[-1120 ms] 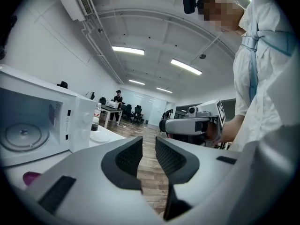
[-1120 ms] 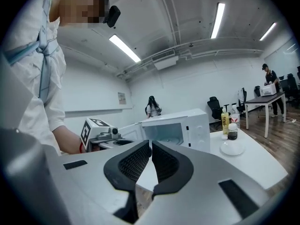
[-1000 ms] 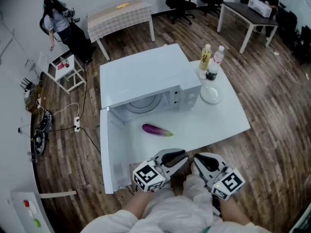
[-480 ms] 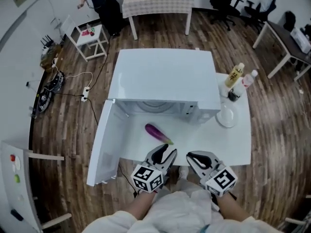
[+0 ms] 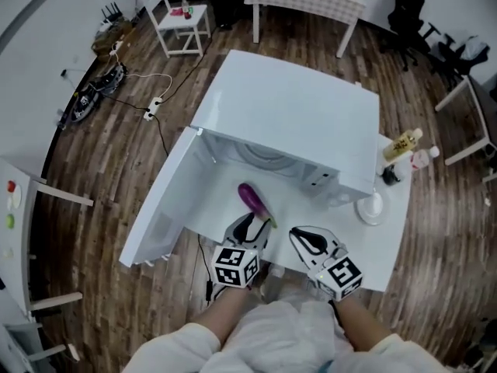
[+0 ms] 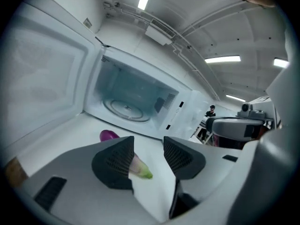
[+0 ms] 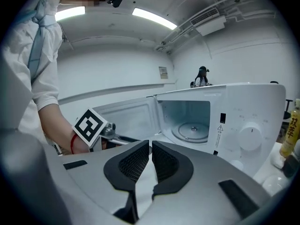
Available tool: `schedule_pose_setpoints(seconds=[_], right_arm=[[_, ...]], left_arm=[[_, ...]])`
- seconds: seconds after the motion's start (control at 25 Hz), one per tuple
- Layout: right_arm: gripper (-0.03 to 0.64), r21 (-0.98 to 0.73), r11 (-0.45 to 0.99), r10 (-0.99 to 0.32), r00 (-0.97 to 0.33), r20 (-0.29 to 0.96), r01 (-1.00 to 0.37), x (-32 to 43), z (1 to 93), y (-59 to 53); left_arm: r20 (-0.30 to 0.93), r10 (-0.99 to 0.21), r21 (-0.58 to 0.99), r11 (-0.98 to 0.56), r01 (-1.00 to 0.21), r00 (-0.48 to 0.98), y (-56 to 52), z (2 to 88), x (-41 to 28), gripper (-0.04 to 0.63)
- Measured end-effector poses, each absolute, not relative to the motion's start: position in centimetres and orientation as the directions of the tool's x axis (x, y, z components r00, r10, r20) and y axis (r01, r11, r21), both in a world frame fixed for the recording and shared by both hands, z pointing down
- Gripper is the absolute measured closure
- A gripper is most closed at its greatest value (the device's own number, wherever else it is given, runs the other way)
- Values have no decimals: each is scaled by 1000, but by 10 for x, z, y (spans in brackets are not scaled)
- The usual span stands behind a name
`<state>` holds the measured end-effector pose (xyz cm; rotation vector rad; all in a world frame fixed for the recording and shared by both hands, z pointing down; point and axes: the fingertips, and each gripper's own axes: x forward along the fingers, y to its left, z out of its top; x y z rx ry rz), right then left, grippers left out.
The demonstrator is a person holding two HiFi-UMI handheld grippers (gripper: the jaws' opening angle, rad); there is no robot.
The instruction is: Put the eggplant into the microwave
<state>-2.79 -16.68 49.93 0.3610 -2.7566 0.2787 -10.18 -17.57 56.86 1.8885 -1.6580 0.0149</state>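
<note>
Both grippers have advanced toward the open microwave (image 5: 295, 123) since 1 second ago. The left gripper (image 5: 256, 225) has just been opening its jaws, which now stand fairly wide and unclamped, with the green stem end of the eggplant (image 5: 251, 196) showing between them. It lies on the white table (image 5: 380, 243) just before the microwave's mouth, beside the swung-open door (image 5: 167, 208). The right gripper (image 5: 301, 235) has its 2 jaws closed together, empty.

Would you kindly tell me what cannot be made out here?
Eggplant: left gripper view, middle hidden behind a jaw of the left gripper, which has just been opening; only the stem tip shows between the jaws.
Bottle: right gripper view, cut off by the edge; label too small.
Microwave cavity: head view, mostly hidden under its top.
</note>
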Motion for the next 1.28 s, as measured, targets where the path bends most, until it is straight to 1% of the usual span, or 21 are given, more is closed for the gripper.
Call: schedule_pose_setpoints(seconds=[0.16,0.28,0.52,0.76,0.88,0.96,1.12,1.2,1.28], right_arm=[[577,-152,953,-190,-909,370,-261,-30,502,-172],[577,-145,957,-185,-910,372,-253,-28,503,-174],[577,-148,947,-212,-902,376,-284,-18,504,-175],[577,-148,933,-254,-892,374,-327,-9,506,-178],[578,-153,927,-266,-887,377,-343,-8,507,-178],[577,-156,925,-269,-887,377,-347,-8,506,-177],[577,-152,924,-275,-887,372,-350,-10,510,-175],[577,-158,921,-278,-883,377,-357,-11,510,-174],[577,-159,918,-284,-881,378,-364,-12,509,-173]], left_arm=[[525,-842,448,145,-882,128,-182,604,-111,367],[588,-801,481,229,-847,117,-187,623,-110,346],[641,-752,579,343,-740,154,-195,649,-109,342],[685,-712,605,436,-667,155,-195,665,-112,342],[700,-696,610,467,-640,160,-194,671,-110,342],[706,-691,609,479,-633,156,-194,673,-111,357],[699,-691,623,462,-631,184,-195,674,-112,364],[687,-694,636,432,-639,216,-196,671,-111,403],[684,-691,634,402,-661,235,-196,669,-113,417]])
